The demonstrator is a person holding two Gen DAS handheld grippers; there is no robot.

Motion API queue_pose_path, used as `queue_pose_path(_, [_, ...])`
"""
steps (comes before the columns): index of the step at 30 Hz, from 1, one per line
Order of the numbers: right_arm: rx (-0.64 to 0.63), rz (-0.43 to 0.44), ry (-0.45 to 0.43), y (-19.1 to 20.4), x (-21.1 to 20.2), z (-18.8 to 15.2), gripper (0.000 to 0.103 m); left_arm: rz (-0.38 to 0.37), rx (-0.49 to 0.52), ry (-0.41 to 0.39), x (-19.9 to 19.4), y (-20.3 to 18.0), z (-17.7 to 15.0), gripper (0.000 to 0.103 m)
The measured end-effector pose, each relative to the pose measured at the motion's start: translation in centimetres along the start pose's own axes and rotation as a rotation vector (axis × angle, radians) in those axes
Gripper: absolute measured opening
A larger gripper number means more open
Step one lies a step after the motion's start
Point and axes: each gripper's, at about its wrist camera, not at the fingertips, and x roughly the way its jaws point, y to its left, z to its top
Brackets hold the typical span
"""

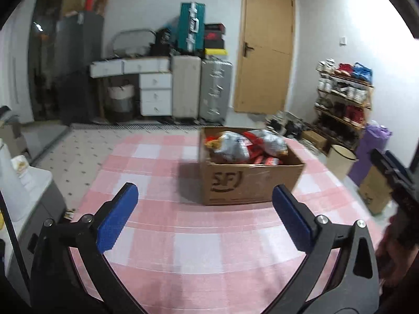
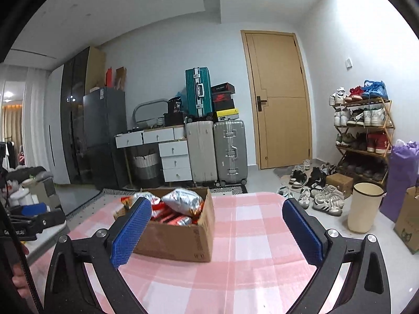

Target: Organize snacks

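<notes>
A brown cardboard box (image 1: 248,180) marked SF stands on the pink checked tablecloth (image 1: 183,235), filled with silver and red snack bags (image 1: 248,144). My left gripper (image 1: 205,198) is open and empty, held above the cloth in front of the box and a little to its left. In the right wrist view the same box (image 2: 178,238) sits ahead on the left with snack bags (image 2: 180,204) on top. My right gripper (image 2: 217,217) is open and empty, with its left pad (image 2: 128,233) in front of the box's near left corner. The right gripper's body shows at the right edge of the left wrist view (image 1: 395,178).
Beyond the table stand suitcases (image 2: 217,151), white drawers (image 2: 175,162), a wooden door (image 2: 280,102) and a shoe rack (image 2: 364,133). A cream bucket (image 2: 364,209), a purple bag (image 2: 400,178) and another cardboard box (image 2: 408,222) sit on the floor at the right. A grey-and-white unit (image 1: 31,196) stands left of the table.
</notes>
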Motion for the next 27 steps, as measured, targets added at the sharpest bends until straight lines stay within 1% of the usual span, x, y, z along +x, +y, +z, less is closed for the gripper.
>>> queue_pose_path(5, [-0.021,0.027,0.015,0.2,-1.0,-1.6,0.102,0.039,-0.004,-0.072,-0.6,0.7,-2.3,0.102])
queue_pose_path(7, [-0.025,0.035,0.022,0.2,-1.2,-2.3,0.102,0.042,-0.012,-0.084,-0.5,0.8,-2.8,0.102])
queue_pose_path(10, [-0.025,0.043,0.031,0.0,-1.4,-3.3,0.102,0.059,-0.01,-0.093,-0.2,0.9,-3.8,0.102])
queue_pose_path(13, [-0.026,0.051,0.047,0.0,-1.2,-3.8,0.102,0.081,-0.012,-0.084,0.5,1.1,-4.7,0.102])
queue_pose_path(18, [-0.027,0.061,0.062,-0.2,-0.9,-4.9,0.102,0.098,-0.024,-0.082,1.5,1.5,-5.8,0.102])
queue_pose_path(24, [-0.026,0.079,0.077,-0.1,-0.4,-5.7,0.102,0.107,-0.01,-0.101,2.1,1.4,-6.5,0.102])
queue_pose_path(27, [-0.035,0.087,0.078,0.0,-0.2,-6.2,0.102,0.128,0.014,-0.119,2.3,1.1,-7.0,0.102])
